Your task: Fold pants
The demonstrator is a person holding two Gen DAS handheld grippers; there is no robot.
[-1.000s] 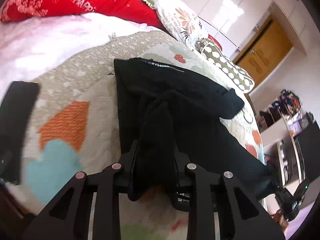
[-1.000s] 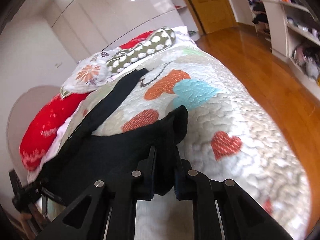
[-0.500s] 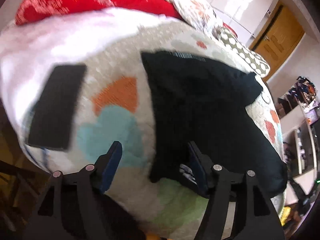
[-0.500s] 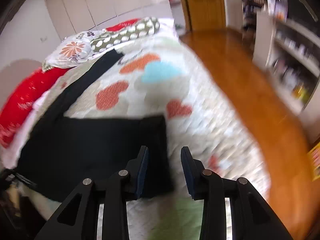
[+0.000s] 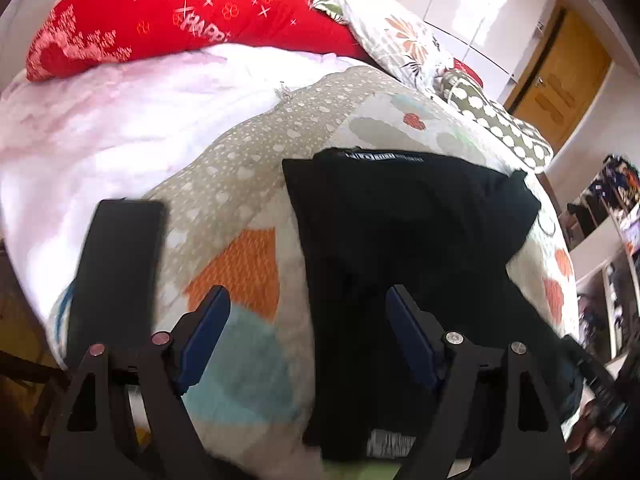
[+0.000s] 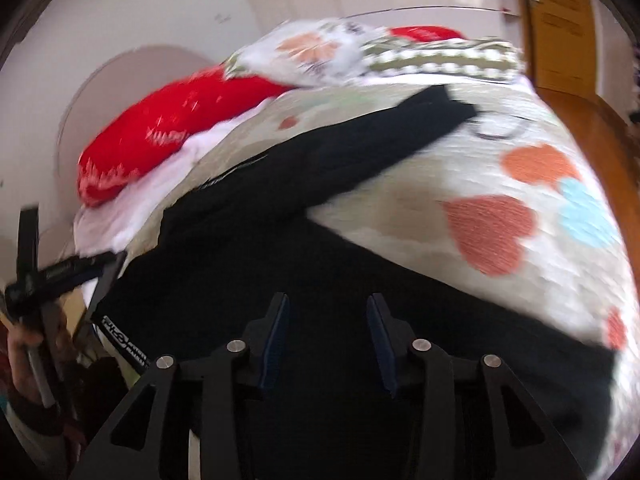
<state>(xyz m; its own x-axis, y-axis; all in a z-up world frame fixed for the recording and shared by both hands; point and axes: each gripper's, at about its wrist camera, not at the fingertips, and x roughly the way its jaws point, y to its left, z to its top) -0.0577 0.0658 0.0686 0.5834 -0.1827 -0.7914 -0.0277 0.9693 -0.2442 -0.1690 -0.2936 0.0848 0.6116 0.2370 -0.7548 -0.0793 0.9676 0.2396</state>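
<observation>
The black pants (image 5: 404, 248) lie flat on the quilted bed cover (image 5: 248, 264), waistband at the far end. My left gripper (image 5: 308, 304) is open and empty, hovering above the pants' near left edge. In the right wrist view the pants (image 6: 360, 280) spread across the bed with one leg running toward the pillows. My right gripper (image 6: 324, 312) is open and empty just above the black fabric. The left gripper (image 6: 60, 276) shows at the left edge of that view, held by a hand.
A flat black object (image 5: 116, 264) lies on the bed's left side. A red pillow (image 5: 180, 16), a floral pillow (image 5: 396, 40) and a dotted pillow (image 5: 504, 128) line the head. A wooden door (image 5: 560, 80) and shelves (image 5: 608, 240) stand at the right.
Both grippers let go of the black pants and opened. The pants now lie flat on the bed. Both grippers pulled back and shifted; the right view swung toward the pillows.
</observation>
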